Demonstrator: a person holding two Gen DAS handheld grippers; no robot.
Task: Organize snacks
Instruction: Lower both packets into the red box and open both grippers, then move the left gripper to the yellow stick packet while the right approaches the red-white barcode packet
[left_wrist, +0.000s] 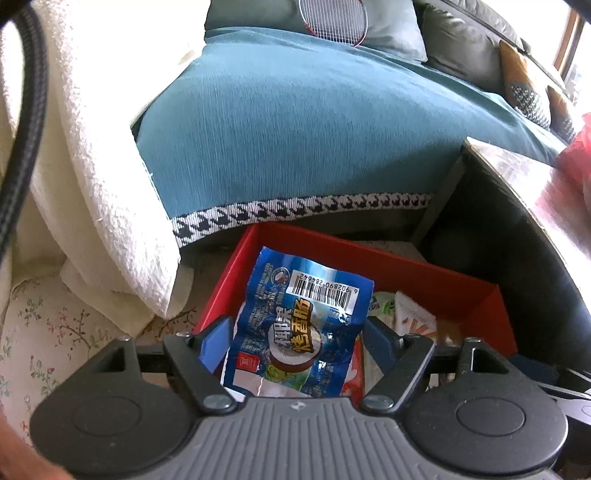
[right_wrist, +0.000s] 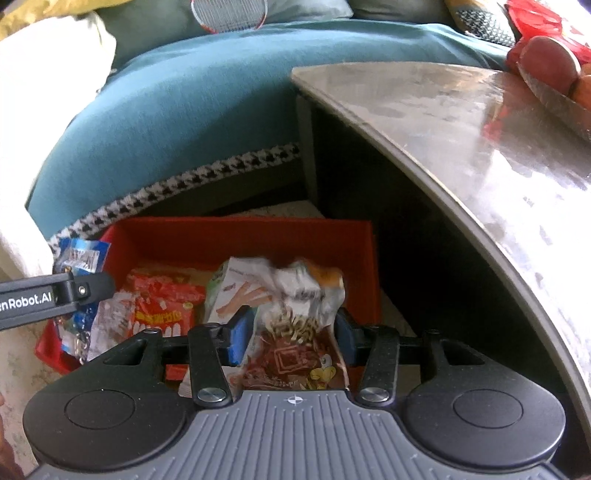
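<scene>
While both hand-held grippers point down over the red box (left_wrist: 436, 280), each has a snack packet between its blue pads. The left hand-held gripper (left_wrist: 295, 345) has a blue packet (left_wrist: 295, 325) between its fingers; the packet stands upright, barcode uppermost, above the near left part of the box. Its pads lie at the packet's two edges; the left wrist view does not settle whether they press on it. In the right wrist view the same blue packet (right_wrist: 83, 258) shows at the box's left wall, beside the black finger of the left tool.

The right hand-held gripper (right_wrist: 293, 338) has a crumpled brown and white packet (right_wrist: 295, 332) between its pads, over the near right part of the box; a gap shows between the right pad and the wrapper, so the pinch looks slack, and whether the left pad presses cannot be told.

Inside the box lie a red packet (right_wrist: 166, 306) at the left and a white packet printed with orange sticks (right_wrist: 232, 291) at the middle.

The box sits low on the floor, between a teal-covered sofa (left_wrist: 295, 129) with a houndstooth hem behind it and a glossy worktop (right_wrist: 480, 147) at the right. A white blanket (left_wrist: 92, 166) hangs at the left. A racket head (left_wrist: 332, 18) rests on the sofa back, and red fruit (right_wrist: 546, 62) sits on the worktop's far corner.
</scene>
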